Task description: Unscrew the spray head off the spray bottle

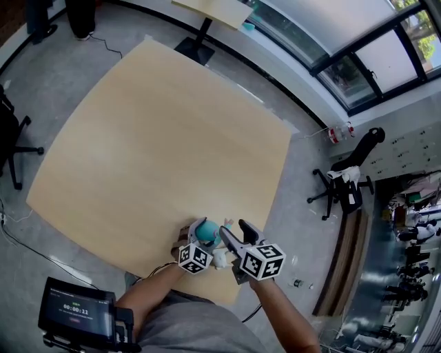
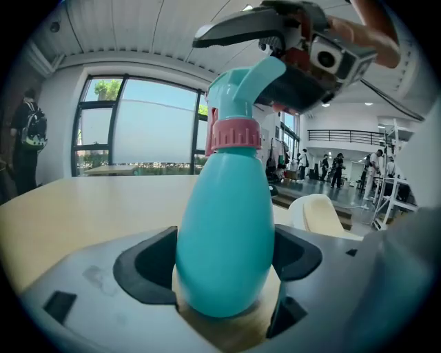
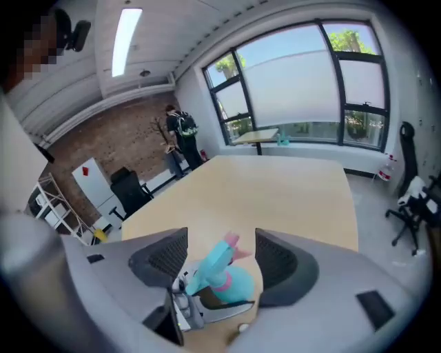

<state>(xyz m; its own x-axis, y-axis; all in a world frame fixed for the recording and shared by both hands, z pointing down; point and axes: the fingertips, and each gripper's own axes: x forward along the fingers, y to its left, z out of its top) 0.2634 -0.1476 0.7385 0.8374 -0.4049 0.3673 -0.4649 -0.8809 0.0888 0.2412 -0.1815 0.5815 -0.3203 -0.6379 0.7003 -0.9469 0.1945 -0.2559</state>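
A teal spray bottle point(image 1: 205, 233) stands upright near the front edge of the wooden table point(image 1: 158, 138). It has a pink collar point(image 2: 233, 134) and a teal spray head point(image 2: 241, 86) on top. My left gripper point(image 2: 224, 258) is shut on the bottle's round body point(image 2: 224, 227), one pad on each side. My right gripper point(image 3: 220, 255) hovers above the spray head point(image 3: 212, 260), jaws wide apart and touching nothing; the head's pink nozzle tip point(image 3: 232, 240) shows between them. In the head view the right gripper point(image 1: 234, 233) sits just right of the bottle.
Office chairs stand on the floor at the right point(image 1: 344, 183) and the far left point(image 1: 14, 138). A second table point(image 1: 210, 10) stands beyond the far edge. A small screen device point(image 1: 76, 314) hangs at the lower left.
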